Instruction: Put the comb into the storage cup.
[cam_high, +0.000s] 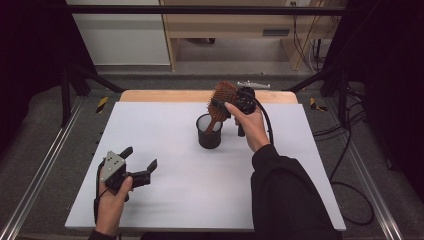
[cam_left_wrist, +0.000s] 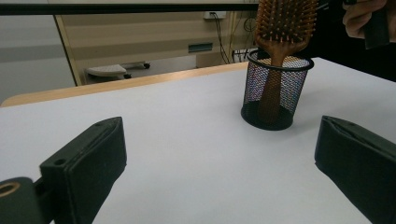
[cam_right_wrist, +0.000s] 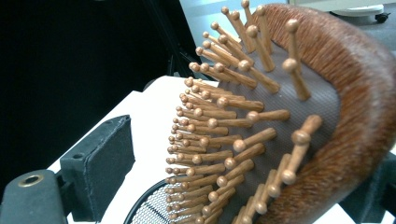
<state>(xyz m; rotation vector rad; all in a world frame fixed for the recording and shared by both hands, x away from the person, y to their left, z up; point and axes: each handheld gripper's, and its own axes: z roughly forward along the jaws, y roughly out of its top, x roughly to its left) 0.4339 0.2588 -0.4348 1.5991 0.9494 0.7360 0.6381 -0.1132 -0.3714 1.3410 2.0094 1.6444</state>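
Observation:
A wooden paddle hairbrush (cam_high: 224, 93) stands handle-down in a black mesh cup (cam_high: 209, 136) at the middle of the white table top, with its head leaning out above the rim. My right gripper (cam_high: 221, 106) is at the brush head. In the right gripper view its jaws are open around the brush (cam_right_wrist: 280, 116): the left pad (cam_right_wrist: 100, 158) stands clear of the bristles, and the mesh cup (cam_right_wrist: 149, 210) lies below. My left gripper (cam_high: 140, 157) rests open near the front left, with nothing between its jaws. The left gripper view looks at the cup (cam_left_wrist: 273, 88) and brush (cam_left_wrist: 282, 23).
The white sheet (cam_high: 190, 195) covers the table, with a wooden edge (cam_high: 165, 96) at the back. Black frame rails and cables run along both sides. Pale cabinets stand behind the table.

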